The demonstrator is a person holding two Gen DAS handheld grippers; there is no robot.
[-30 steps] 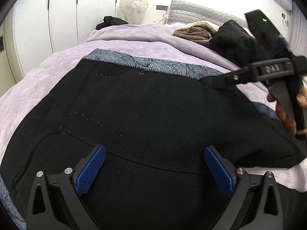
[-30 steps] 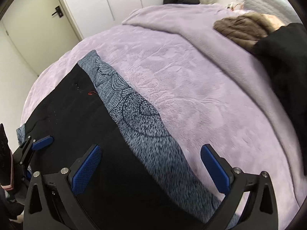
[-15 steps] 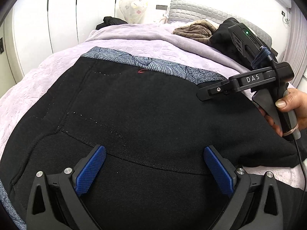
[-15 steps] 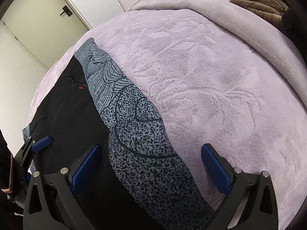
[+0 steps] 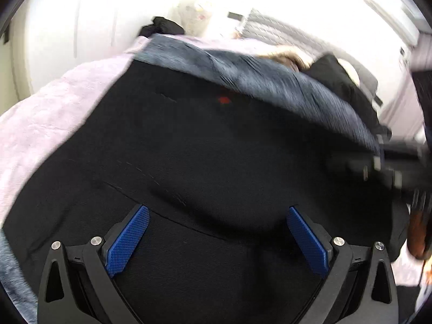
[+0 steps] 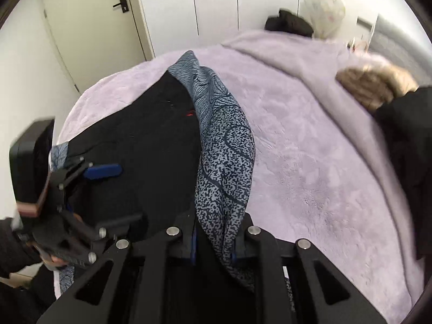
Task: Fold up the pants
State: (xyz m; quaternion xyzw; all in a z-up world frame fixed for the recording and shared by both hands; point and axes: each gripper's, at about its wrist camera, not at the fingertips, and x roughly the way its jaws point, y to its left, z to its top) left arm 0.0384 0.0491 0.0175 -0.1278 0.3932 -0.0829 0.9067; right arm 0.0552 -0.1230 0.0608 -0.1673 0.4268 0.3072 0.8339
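Black pants (image 6: 151, 145), grey-patterned lining (image 6: 226, 156), lilac blanket (image 6: 310, 162)

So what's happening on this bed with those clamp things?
A person is folding black pants on a lilac blanket. The right tool has shut on the pants' patterned grey waistband and holds it raised. The left tool is open, its fingers over the black fabric, gripping nothing.

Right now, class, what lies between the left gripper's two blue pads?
In the left wrist view, the left gripper stands open, and only the black cloth of the pants fills the stretch between its blue pads. Nothing is pinched there.
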